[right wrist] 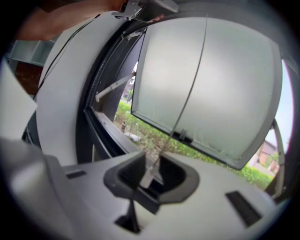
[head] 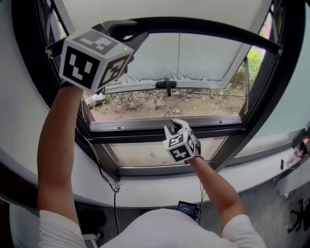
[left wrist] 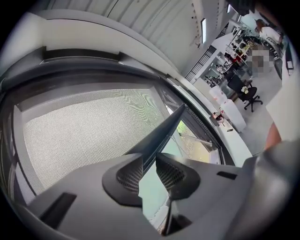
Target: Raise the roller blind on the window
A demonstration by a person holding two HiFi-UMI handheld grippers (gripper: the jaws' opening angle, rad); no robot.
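Observation:
The roller blind (head: 160,9) hangs partly down over the window, its dark bottom bar (head: 208,25) arching across the top of the head view. My left gripper (head: 127,33) is raised at the upper left and shut on the bar's left end. In the left gripper view the bar (left wrist: 164,129) runs in between the jaws (left wrist: 149,171), beside the blind's mesh fabric (left wrist: 84,136). A thin pull cord (head: 178,53) drops from the bar's middle. My right gripper (head: 175,127) is low at the window frame, shut on the cord's small white pull (right wrist: 149,177).
Behind the blind the window sash (head: 203,58) is tilted open outward, with a dark handle (head: 166,85) at its lower edge. The white sill (head: 160,186) curves below. A cable (head: 102,172) hangs at the left frame. An office with chairs (left wrist: 248,91) lies to the right.

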